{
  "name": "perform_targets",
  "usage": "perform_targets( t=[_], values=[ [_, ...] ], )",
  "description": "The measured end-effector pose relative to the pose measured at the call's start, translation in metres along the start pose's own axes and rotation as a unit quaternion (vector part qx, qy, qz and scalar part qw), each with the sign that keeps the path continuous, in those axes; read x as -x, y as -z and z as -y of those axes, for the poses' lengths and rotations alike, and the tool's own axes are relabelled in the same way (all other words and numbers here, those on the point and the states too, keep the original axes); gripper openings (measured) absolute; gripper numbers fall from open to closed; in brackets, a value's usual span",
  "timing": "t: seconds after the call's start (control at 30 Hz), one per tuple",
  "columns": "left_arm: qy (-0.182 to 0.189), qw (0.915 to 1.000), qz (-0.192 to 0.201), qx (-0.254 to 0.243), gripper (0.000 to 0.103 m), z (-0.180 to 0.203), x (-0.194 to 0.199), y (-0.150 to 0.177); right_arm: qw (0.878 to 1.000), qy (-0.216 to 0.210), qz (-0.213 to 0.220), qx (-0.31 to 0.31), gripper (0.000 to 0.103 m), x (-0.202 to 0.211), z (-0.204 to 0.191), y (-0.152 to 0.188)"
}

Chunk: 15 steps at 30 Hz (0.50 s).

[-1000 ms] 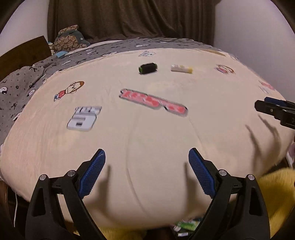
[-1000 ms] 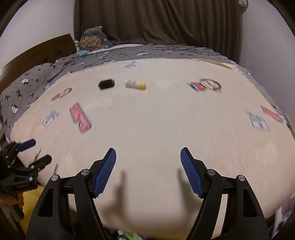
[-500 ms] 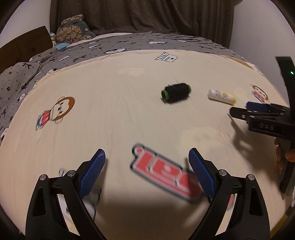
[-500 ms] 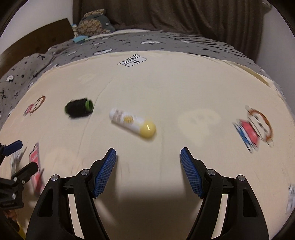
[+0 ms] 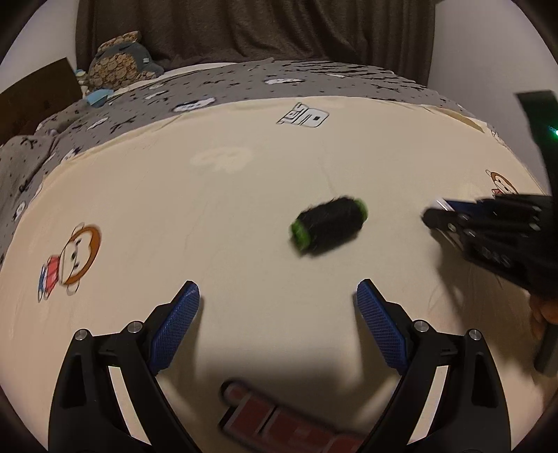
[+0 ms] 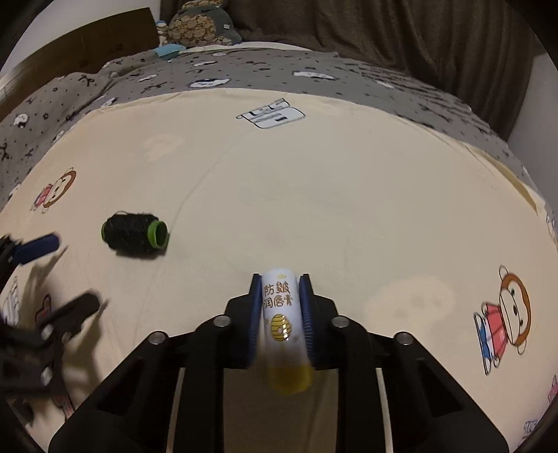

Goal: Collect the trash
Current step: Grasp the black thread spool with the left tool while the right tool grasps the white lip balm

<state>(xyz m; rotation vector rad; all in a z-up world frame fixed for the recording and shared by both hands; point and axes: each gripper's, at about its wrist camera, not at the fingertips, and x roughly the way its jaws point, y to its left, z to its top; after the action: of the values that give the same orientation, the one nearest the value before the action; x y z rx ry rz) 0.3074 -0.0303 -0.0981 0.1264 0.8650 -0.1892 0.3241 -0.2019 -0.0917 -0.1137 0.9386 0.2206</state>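
Cream bedsheet (image 6: 348, 209), dark curtain (image 5: 244, 31), right gripper (image 6: 280, 280) just clamped lip-balm tube (image 6: 280, 313), left gripper (image 5: 277, 289) gaping

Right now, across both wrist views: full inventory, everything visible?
lip balm tube: 1, white with a yellow end, clamped between the right gripper's pads
thread spool: 1, black with green rims, lying on its side on the sheet, ahead of the left gripper
bed sheet: 1, cream with cartoon prints, covering the bed
grey blanket: 1, grey with small prints, at the far end
plush toy: 1, grey and brown, near the headboard
curtain: 1, dark brown, behind the bed
left gripper: 1, black with blue pads, open, empty
right gripper: 1, black with blue pads, just closed on the lip balm tube
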Motion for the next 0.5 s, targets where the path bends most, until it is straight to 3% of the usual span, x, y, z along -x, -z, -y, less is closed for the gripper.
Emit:
perform_targets(
  t=[0.33,0.4,0.47,0.5],
  values=[
    [0.003,0.9998,-0.02,0.008,0.087,0.029,-0.042,-0.036,0.999,0.022,-0.004,-0.026,0.021,0.025,0.043,0.03],
    [0.001,0.9997,-0.021,0.01,0.08,0.03,-0.046,-0.04,0.999,0.021,-0.003,-0.03,0.021,0.027,0.048,0.036],
    [0.011,0.9998,-0.017,-0.001,0.053,0.036,-0.045,-0.042,0.999,0.022,-0.003,-0.032,0.021,0.03,0.053,0.044],
    [0.009,0.9998,-0.017,-0.009,0.053,0.038,-0.042,-0.041,0.999,0.024,-0.002,-0.032,0.021,0.033,0.054,0.048]
  ],
)
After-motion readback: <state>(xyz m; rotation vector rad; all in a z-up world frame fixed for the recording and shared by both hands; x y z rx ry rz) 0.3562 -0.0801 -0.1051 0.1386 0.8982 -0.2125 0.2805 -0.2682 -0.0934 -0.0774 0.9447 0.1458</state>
